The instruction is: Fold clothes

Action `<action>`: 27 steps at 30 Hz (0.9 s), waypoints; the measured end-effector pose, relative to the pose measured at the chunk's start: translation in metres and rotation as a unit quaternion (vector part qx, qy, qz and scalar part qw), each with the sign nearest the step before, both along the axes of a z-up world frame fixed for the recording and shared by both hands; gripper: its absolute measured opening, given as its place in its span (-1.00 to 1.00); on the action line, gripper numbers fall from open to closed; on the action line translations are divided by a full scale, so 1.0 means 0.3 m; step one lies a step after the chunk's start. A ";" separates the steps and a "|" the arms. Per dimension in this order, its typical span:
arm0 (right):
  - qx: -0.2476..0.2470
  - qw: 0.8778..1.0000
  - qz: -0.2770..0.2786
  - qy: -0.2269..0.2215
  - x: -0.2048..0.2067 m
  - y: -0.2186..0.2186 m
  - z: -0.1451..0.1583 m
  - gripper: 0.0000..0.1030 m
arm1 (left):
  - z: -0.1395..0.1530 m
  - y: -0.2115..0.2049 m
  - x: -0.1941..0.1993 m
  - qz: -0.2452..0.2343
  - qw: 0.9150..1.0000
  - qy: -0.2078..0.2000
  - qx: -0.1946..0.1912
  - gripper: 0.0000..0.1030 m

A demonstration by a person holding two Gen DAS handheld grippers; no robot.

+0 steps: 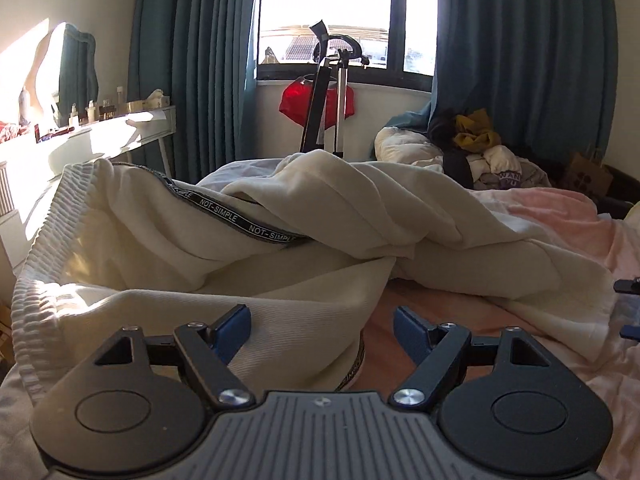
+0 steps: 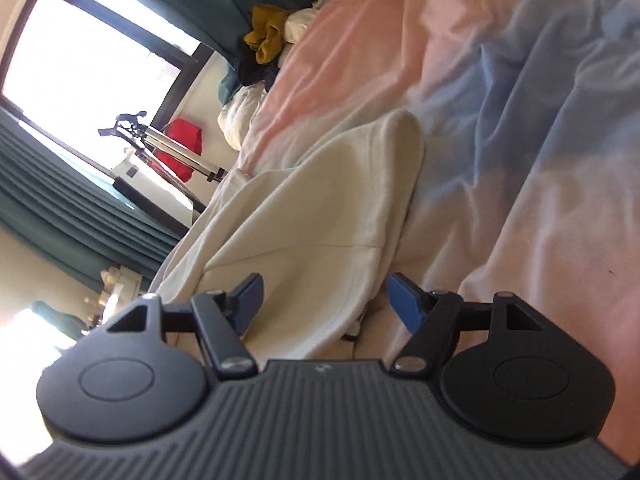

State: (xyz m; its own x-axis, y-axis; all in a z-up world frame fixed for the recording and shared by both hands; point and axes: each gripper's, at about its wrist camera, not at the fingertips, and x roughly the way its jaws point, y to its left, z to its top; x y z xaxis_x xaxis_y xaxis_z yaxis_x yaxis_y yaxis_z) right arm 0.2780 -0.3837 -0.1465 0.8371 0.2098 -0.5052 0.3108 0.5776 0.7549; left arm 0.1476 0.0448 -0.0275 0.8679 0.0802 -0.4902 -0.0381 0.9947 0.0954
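A cream sweatshirt [image 1: 304, 220] lies rumpled on the bed, its ribbed hem at the left and a grey "NOT-SIMPLE" tape running across it. My left gripper [image 1: 322, 330] is open just above the near edge of the cloth, blue pads apart, with fabric lying between them but not pinched. In the tilted right wrist view the same cream sweatshirt [image 2: 312, 216] stretches away from me. My right gripper [image 2: 324, 302] is open too, its pads straddling a rounded corner of the garment without closing on it.
The pink and pale blue bedsheet [image 2: 520, 128] covers the bed. A heap of clothes with a mustard piece [image 1: 476, 132] sits at the far right. A black stand [image 1: 324, 104] and a red garment [image 1: 296, 100] are below the window; a white dresser [image 1: 100, 136] stands left.
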 end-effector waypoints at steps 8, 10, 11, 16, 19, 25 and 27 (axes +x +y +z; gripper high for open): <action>-0.027 0.997 0.059 -0.036 0.192 0.040 -0.100 0.40 | -0.108 -0.026 0.117 0.016 0.996 -0.033 0.082 0.58; -0.009 0.997 0.047 -0.063 0.199 0.043 -0.098 0.11 | -0.123 0.002 0.150 0.021 0.997 -0.027 0.067 0.58; 0.000 0.996 0.040 -0.076 0.202 0.044 -0.097 -0.11 | -0.130 0.016 0.166 0.024 0.998 -0.023 0.058 0.57; -0.048 0.990 0.014 -0.128 0.174 0.082 0.034 -0.74 | -0.147 0.017 0.190 0.014 0.997 -0.025 0.076 0.11; -0.070 0.983 0.000 -0.169 0.160 0.072 0.180 -0.74 | -0.144 0.017 0.186 -0.002 0.997 -0.026 0.072 -0.53; -0.143 0.962 -0.021 -0.230 0.257 -0.046 0.525 -0.75 | -0.054 0.113 0.169 0.010 0.999 -0.041 -0.022 -0.84; -0.168 0.958 -0.034 -0.229 0.309 -0.102 0.612 -0.75 | 0.007 0.161 0.148 0.019 0.996 -0.067 -0.057 -0.85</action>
